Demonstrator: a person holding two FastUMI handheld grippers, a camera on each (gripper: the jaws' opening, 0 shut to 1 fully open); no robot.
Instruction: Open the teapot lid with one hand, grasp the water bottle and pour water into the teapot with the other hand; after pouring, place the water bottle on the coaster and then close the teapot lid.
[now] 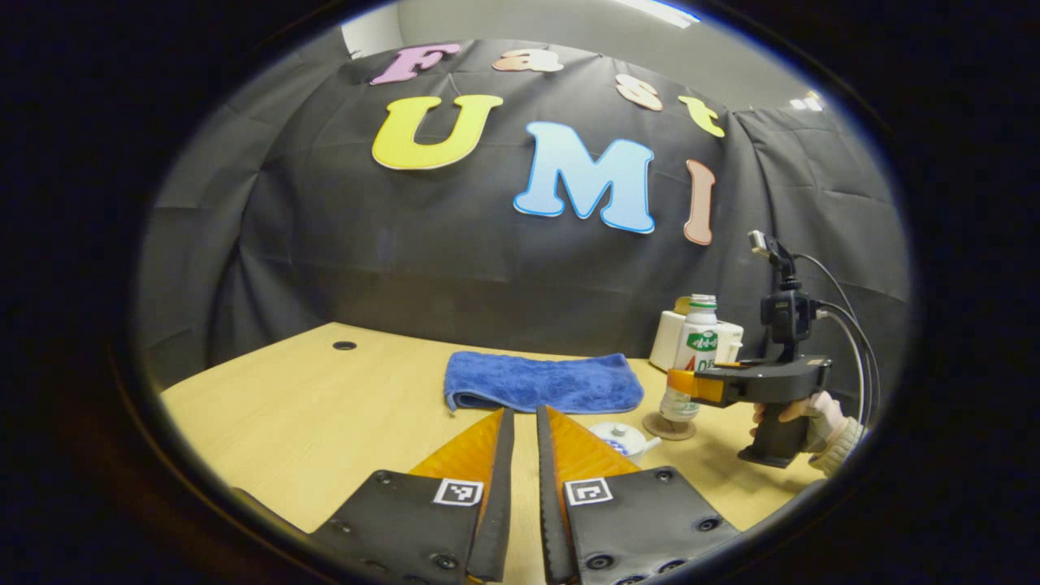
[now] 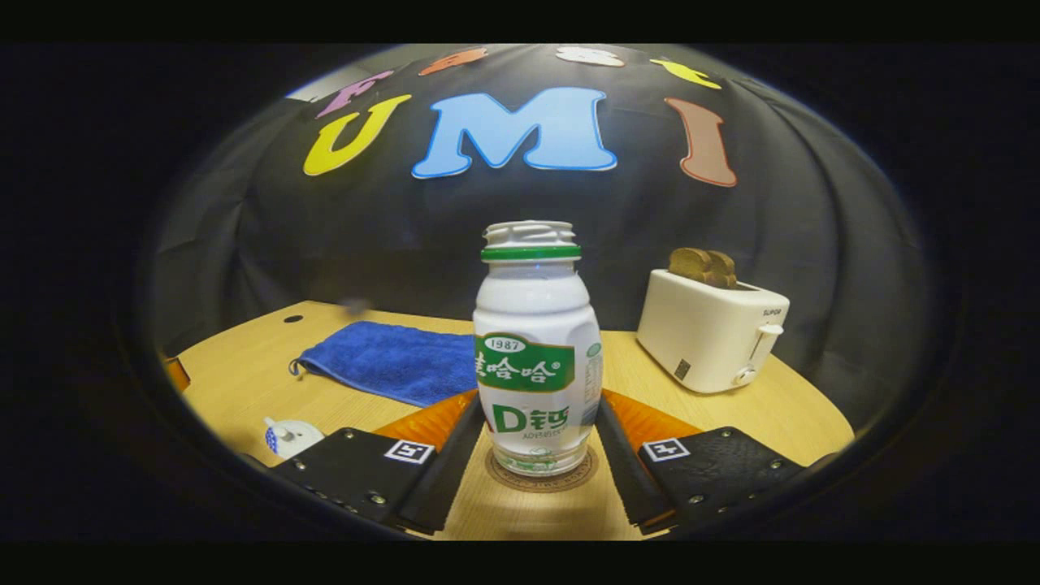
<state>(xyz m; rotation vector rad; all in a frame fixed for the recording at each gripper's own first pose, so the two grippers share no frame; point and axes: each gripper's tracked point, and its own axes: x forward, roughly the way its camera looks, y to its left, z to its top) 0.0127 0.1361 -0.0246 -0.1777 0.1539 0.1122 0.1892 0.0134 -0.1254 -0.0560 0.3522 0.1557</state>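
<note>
At table centre: my 2 grippers work from opposite sides, with the teapot (image 1: 624,439) between them.
Bottle: the water bottle (image 2: 535,349) stands upright on the coaster (image 2: 543,475), uncapped, between my right gripper (image 2: 536,455) fingers.
Right gripper: spread, fingers at 9 and 3 o'clock of the bottle; whether they touch it I cannot tell.
Left gripper: my left gripper (image 1: 520,471) has its fingers pressed nearly together, pinching nothing, teapot just past the tips at 1 o'clock.
Step in hand: I judge it either the grasp or the set-down of the bottle; the pictures don't settle which.
Doing it well: keep the bottle upright and centred on the coaster, move the fingers evenly, avoid tipping.
Hard to make out: the teapot is half hidden behind my left finger; its lid looks on. Water level unclear.
Bystanders: blue towel (image 1: 543,382) at 12 o'clock, toaster (image 2: 711,329) at 2 o'clock.
</note>
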